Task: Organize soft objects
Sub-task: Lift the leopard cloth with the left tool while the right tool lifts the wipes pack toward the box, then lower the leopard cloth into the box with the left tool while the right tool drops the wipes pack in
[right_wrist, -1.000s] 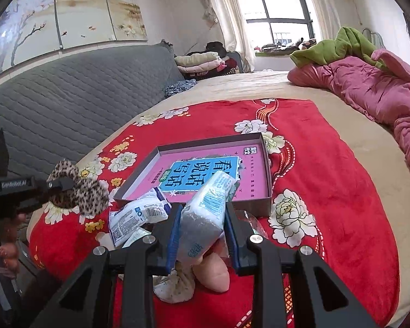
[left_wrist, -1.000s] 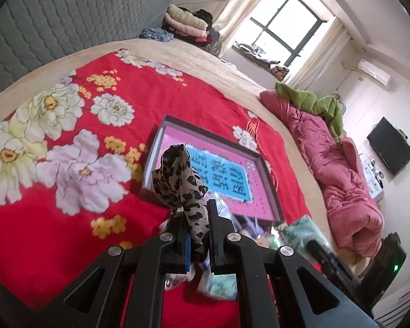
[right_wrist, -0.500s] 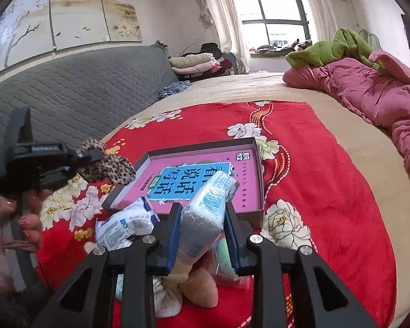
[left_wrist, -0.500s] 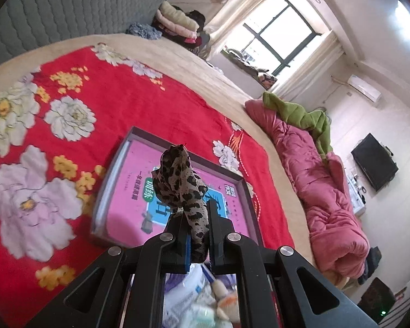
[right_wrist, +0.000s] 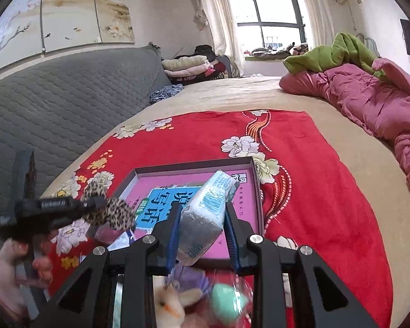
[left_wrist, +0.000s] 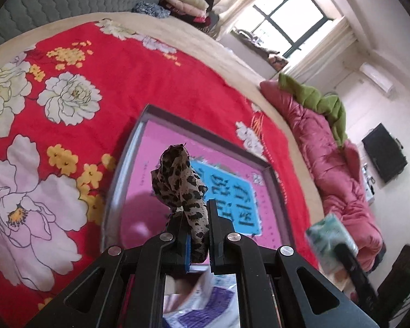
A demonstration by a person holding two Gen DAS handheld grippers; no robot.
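While both grippers are up over the bed:
Left wrist view: left gripper [left_wrist: 198,235] pinches a leopard cloth [left_wrist: 181,188], held up above the pink box [left_wrist: 270,169] on the red blanket [left_wrist: 117,82].
Right wrist view: right gripper [right_wrist: 202,235] squeezes a tissue pack [right_wrist: 205,216] over the box's near edge; soft toys [right_wrist: 177,303] lie below it.
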